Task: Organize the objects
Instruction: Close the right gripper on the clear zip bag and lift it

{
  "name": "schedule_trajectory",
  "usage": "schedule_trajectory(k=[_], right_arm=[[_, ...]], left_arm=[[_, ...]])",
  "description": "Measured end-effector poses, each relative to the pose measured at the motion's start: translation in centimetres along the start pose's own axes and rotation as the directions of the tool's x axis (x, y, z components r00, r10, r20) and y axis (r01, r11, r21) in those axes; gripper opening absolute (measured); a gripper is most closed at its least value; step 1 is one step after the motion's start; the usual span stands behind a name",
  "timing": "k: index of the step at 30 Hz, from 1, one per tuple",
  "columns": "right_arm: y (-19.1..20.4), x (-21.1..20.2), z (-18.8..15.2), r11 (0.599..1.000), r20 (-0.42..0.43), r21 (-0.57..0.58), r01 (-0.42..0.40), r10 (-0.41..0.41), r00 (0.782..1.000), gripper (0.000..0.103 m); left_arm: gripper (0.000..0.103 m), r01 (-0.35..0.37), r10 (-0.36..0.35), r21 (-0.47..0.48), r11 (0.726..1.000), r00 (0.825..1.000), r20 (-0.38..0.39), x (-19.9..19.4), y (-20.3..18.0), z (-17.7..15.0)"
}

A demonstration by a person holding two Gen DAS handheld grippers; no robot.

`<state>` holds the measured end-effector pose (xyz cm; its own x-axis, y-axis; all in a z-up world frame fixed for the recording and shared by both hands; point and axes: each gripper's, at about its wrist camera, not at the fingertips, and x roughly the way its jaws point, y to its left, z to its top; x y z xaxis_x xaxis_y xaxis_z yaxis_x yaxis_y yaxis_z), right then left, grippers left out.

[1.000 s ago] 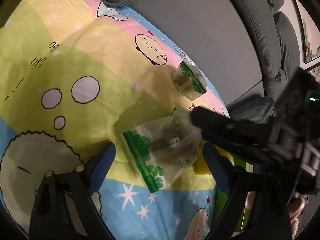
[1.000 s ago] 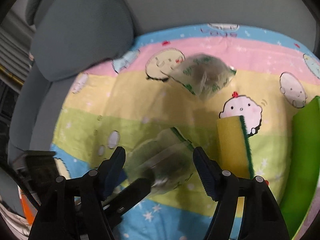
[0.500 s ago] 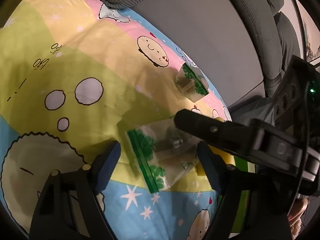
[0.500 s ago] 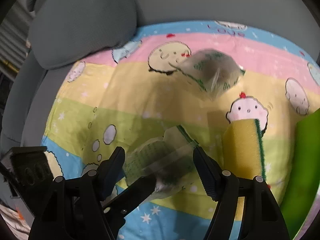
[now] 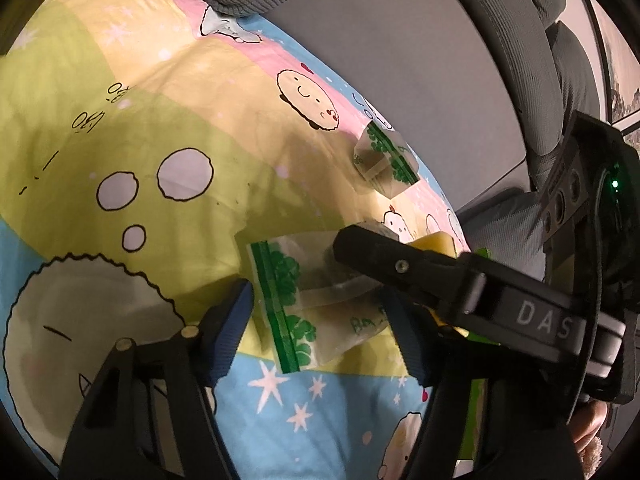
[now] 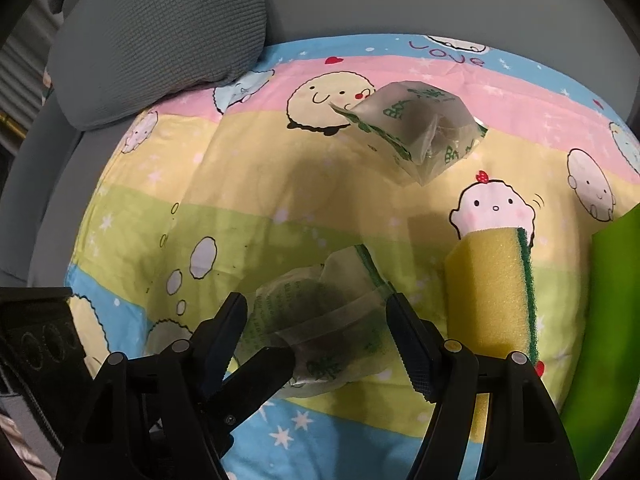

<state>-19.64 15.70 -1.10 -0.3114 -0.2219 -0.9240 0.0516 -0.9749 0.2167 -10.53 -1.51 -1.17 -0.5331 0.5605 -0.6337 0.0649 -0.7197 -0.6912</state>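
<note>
both grippers converge on the same near bag (image 6: 320,320), a clear packet with green print and a green seal strip, lying flat on the cartoon blanket (image 5: 168,128) that covers the sofa seat. your left gripper (image 5: 320,332) has its fingers spread wide, one on each side of the bag, neither visibly touching it. your right gripper (image 6: 318,340) is likewise spread around the bag from its own side, and one left finger crosses under the right camera's view. judgement: the step in hand is grasping this bag, and two tools on one soft packet will fight each other. pick one to close; the other should hold off or pin the film. the packet looks thin and slippery with a dark lump inside, so aim the pads across the lump or the stiffer seal strip, not loose film, and close slowly. press down little, since the blanket will bunch and get pinched along. a second bag (image 6: 416,128) lies farther back near the pink stripe, a yellow sponge (image 6: 488,292) stands just right of the near bag, and a green object (image 6: 612,320) sits at the far right; keep the right finger off the sponge.
</note>
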Motion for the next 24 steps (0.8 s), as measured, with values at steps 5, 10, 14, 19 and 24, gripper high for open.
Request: schedule_trajectory(k=[5,10,14,19,24], right_arm=[[0.0,0.4,0.2,1.0,-0.014,-0.006,0.023,-0.023,1.0,0.08],[-0.3,0.6,0.2,1.0,-0.01,-0.012,0.006,-0.006,1.0,0.081],[-0.3,0.5,-0.1,1.0,0.001,-0.011,-0.025,0.025,1.0,0.078],[-0.2,0.2,-0.8,0.996,0.017,-0.008,-0.088,0.088,0.996,0.066],[-0.2,-0.3,-1.7,0.991,0.032,0.013,-0.133,0.133,0.991,0.06]], left_arm=[[0.064,0.011,-0.011,-0.009,1.0,1.0,-0.003,0.1,0.1,-0.2],[0.063,0.002,-0.002,0.001,1.0,1.0,-0.001,0.2,-0.1,-0.3],[0.061,-0.002,0.002,0.019,1.0,1.0,-0.002,0.2,-0.3,-0.5],[0.053,0.025,-0.024,0.033,0.999,1.0,-0.019,0.1,-0.5,-0.6],[0.052,0.028,-0.027,0.066,0.997,0.999,-0.017,-0.5,-0.9,-1.1]])
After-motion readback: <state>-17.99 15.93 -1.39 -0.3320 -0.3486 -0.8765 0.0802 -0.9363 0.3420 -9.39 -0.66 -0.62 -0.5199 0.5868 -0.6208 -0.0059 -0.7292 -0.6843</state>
